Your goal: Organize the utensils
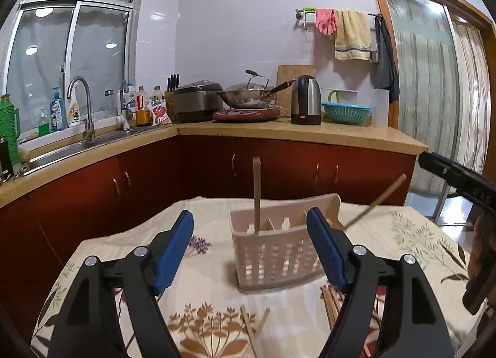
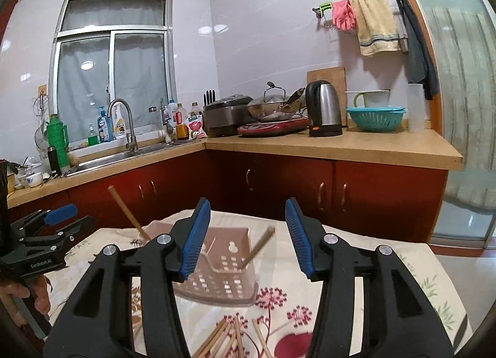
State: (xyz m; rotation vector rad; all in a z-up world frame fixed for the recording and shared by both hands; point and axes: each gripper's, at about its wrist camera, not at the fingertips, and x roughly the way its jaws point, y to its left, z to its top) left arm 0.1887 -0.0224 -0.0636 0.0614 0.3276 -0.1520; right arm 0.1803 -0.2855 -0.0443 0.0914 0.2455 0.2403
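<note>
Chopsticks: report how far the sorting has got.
Done: two chopsticks stand in the holder, one upright, one leaning. In hand: nothing; the left gripper and right gripper are both open and empty. Left: the loose chopsticks on the tablecloth.

right tool (image 2: 247,235): jaws apart, blue pads (image 2: 195,234) facing each other, nothing between them
holder (image 2: 221,268): beige perforated plastic, standing on the bench's floral cloth (image 2: 412,268), seen through the gap between the jaws
chopsticks in holder: 2, 1 leaning left (image 2: 128,215), 1 leaning right (image 2: 259,246)
loose chopsticks (image 2: 228,341): a bundle lying on the cloth near the bottom edge
left tool (image 2: 60,223): at the left edge, jaws apart, held by a hand (image 2: 26,299)
</note>
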